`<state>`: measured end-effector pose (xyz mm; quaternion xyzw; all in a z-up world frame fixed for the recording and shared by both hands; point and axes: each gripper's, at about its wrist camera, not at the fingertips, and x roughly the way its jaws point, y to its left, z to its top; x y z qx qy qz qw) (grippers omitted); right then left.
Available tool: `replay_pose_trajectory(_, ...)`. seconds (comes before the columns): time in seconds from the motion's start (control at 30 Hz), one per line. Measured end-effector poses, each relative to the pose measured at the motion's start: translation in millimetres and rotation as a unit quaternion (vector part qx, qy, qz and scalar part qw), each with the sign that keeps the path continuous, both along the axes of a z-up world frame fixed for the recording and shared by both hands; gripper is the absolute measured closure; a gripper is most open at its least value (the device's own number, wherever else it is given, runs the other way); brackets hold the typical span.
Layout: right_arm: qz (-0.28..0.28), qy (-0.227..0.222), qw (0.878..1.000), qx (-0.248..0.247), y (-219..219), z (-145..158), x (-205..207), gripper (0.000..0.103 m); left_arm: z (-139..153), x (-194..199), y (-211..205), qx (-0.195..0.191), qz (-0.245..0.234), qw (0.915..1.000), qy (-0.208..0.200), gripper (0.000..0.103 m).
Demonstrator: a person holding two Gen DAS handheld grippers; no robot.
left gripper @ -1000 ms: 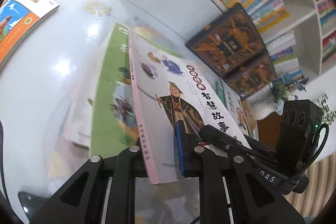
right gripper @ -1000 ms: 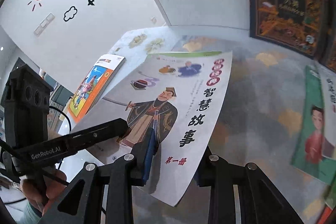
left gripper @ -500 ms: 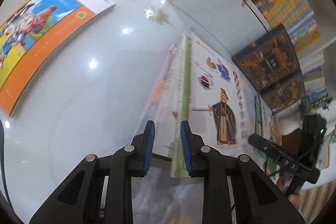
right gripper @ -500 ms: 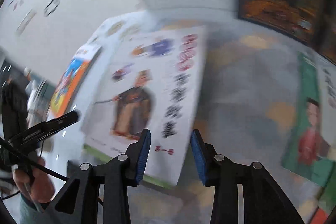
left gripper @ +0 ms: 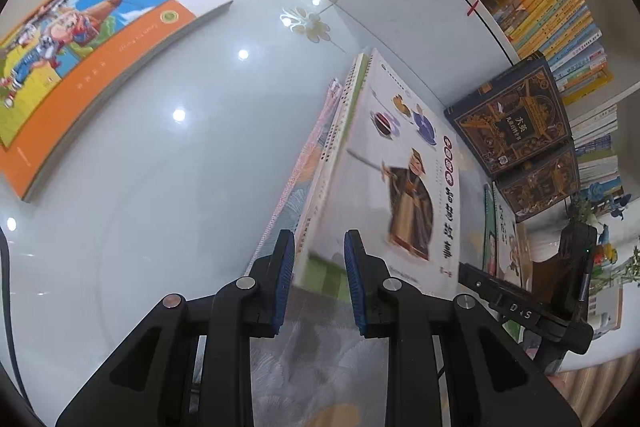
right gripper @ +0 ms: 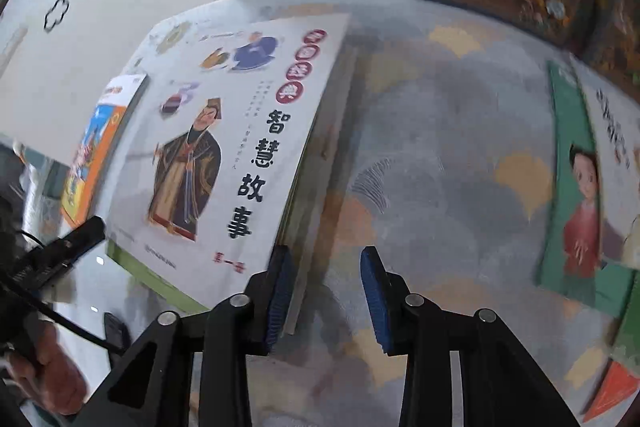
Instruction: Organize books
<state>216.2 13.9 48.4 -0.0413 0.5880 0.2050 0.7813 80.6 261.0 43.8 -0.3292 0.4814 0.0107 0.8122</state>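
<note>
Left wrist view: the left gripper (left gripper: 316, 267) hangs slightly parted over the near corner of the white picture book with a robed swordsman on its cover (left gripper: 400, 187), gripping nothing. That book tops a small stack of thin books (left gripper: 320, 163) on the glossy white table (left gripper: 180, 187). The right gripper (right gripper: 326, 287), jaws narrowing and empty, hovers just beside the stack's right edge, above the patterned grey mat (right gripper: 440, 147).

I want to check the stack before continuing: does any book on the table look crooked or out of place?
Yes. The white warrior book tops a stack whose edges do not line up: lower books stick out along its left side and near end. The orange book lies apart, not yet stacked.
</note>
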Motion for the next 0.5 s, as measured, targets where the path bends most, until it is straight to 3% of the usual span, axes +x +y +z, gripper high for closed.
replay_pose_trajectory(0.13, -0.012, 0.005, 0.999, 0.03, -22.0, 7.8, -1.7, 0.068, 23.5, 3.8, -15.2, 0.036, -0.016, 0.9991, -0.015, 0.08)
replay_pose_trajectory(0.3, -0.071, 0.004, 0.996, 0.049, -95.8, 10.4, -10.6, 0.063, 54.1, 31.4, -84.3, 0.041, -0.11, 0.9916, -0.055, 0.078)
replay_pose_trajectory(0.4, -0.142, 0.008, 0.987, 0.068, -151.4, 6.7, -9.7, 0.062, 59.5, 62.3, -148.5, 0.003, -0.185, 0.9808, -0.061, 0.076)
replay_pose_trajectory(0.5, -0.212, -0.002, 0.974, 0.076, -216.1, 8.6, -8.2, 0.061, 57.3, 91.1, -223.5, 0.012, -0.256, 0.9644, -0.064, 0.075)
